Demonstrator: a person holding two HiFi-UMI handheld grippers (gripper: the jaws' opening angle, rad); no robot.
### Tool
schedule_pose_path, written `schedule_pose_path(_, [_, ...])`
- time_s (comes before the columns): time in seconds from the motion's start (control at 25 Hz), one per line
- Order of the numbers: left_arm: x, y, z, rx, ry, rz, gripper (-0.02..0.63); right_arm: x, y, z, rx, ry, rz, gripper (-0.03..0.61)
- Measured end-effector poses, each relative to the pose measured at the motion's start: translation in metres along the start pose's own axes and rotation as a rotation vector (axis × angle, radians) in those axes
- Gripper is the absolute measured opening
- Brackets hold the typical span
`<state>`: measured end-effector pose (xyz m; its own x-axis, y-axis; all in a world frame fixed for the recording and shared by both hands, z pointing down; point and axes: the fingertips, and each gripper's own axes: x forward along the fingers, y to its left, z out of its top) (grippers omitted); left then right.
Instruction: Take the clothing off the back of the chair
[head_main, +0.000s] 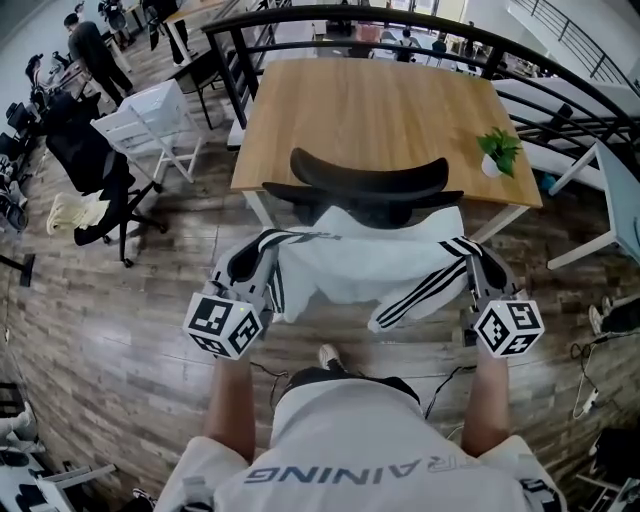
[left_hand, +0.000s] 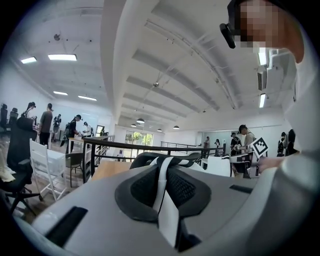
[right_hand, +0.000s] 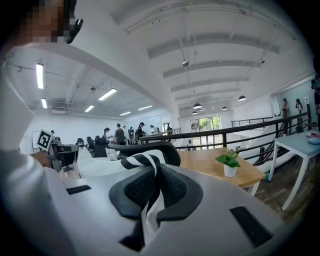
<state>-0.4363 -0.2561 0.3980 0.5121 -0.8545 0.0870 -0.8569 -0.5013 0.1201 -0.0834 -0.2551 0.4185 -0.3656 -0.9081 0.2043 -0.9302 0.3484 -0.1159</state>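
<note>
My L gripper (head_main: 250, 265) is clamped on the clothing (head_main: 360, 262), a white jacket w/ black stripes, at its 9 o'clock end, fabric pinched btwn the jaws. My R gripper (head_main: 478, 265) is pinched shut on the 3 o'clock end. Jacket stretches btwn both, just at 6 o'clock of the chair (head_main: 370, 178) headrest; can't tell if it touches the chair back. Beyond, table (head_main: 370, 100) at 12, plant (head_main: 497, 152) at 2 o'clock.

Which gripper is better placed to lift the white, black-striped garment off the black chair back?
Neither alone: the left gripper and the right gripper are each shut on one end of the white, black-striped garment, so both should lift together.
</note>
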Motion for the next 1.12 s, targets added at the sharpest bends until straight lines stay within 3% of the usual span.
schedule_pose_path(0.4, [-0.038, -0.062, 0.010, 0.013, -0.021, 0.033, 0.058, -0.062, -0.009, 0.005, 0.020, -0.053, 0.016, 0.032])
schedule_pose_path(1.12, [-0.134, -0.144, -0.003, 0.004, -0.062, 0.109, 0.058, -0.164, 0.021, -0.006, -0.063, -0.095, 0.104, 0.032])
